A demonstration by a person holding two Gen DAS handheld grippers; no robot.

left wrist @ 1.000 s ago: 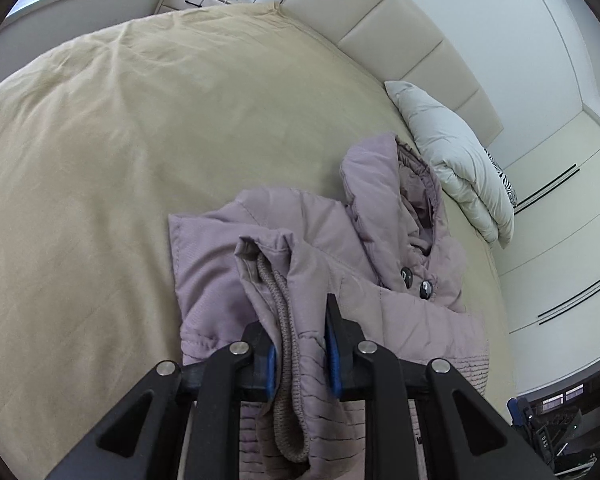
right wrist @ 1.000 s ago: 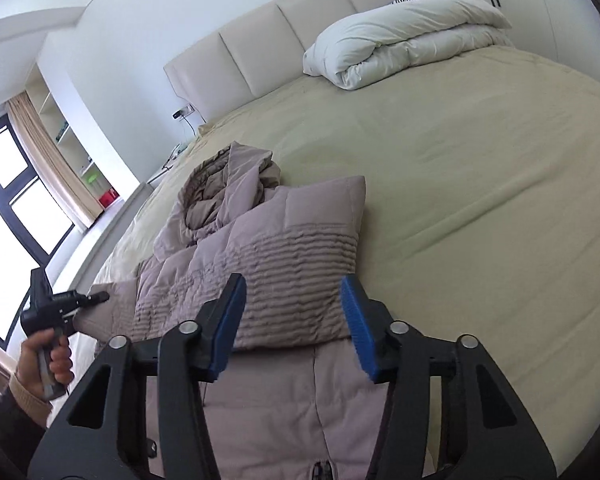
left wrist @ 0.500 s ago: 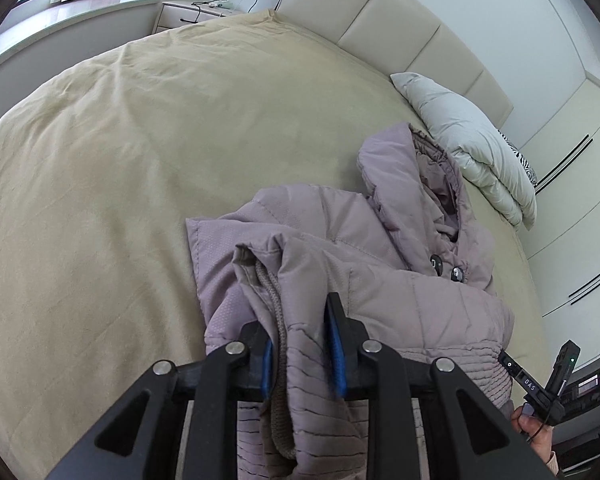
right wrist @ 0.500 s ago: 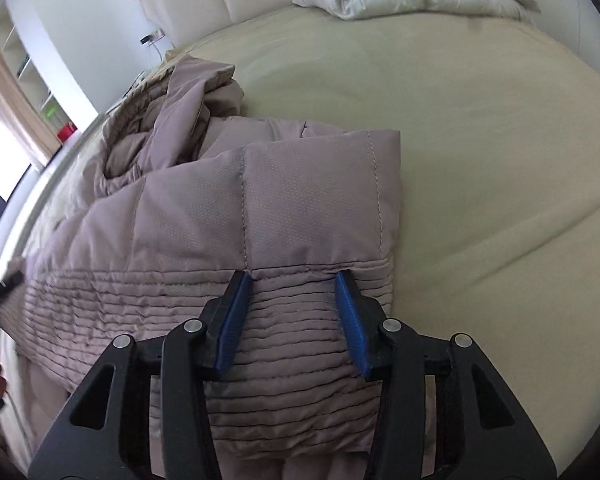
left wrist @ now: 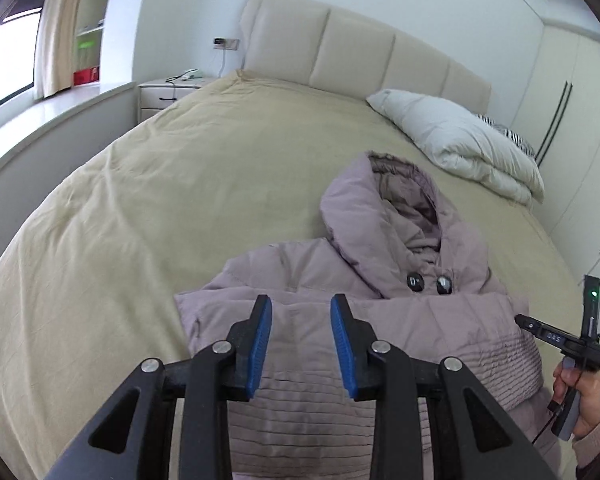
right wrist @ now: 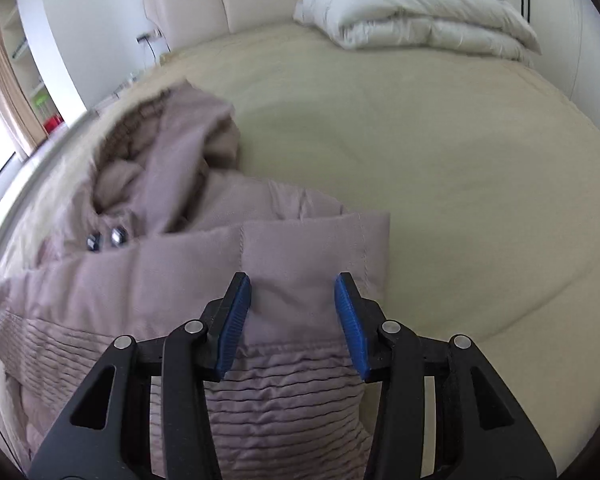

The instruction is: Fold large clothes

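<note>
Just changed: the left gripper (left wrist: pixel 300 344), which a second ago was pinched on a ribbed sleeve cuff, now has its blue pads spread with nothing between them; the sleeve lies folded across the coat's front.
What that means: I judge the left-side fold set down and released; the sleeves look tucked in, so a fold along the length probably comes next.
Right gripper (right wrist: pixel 292 316): pads spread wide, hanging just over the quilted panel near the coat's right edge. It has moved in closer over the last second. It grips nothing that I can see.
Coat (left wrist: pixel 380 320): a mauve padded coat lying flat on the beige bedspread (left wrist: pixel 160 208), on the half of the bed nearer the white duvet (left wrist: pixel 460 140), well short of it.
Heading: the hood (left wrist: pixel 388 208) points toward the headboard (left wrist: pixel 360 52); the hem end runs back under both grippers toward the foot of the bed.
Long axis: hood to hem, roughly along the bed's length.
Buttons (left wrist: pixel 428 282): two dark ones sit just below the hood, facing up, so the front is uppermost.
Folded band: a stitched, ribbed-looking strip (right wrist: pixel 284 392) crosses the coat side to side below the buttons.
Blur: the right wrist view smears the hood, so its lining detail is unclear.
</note>
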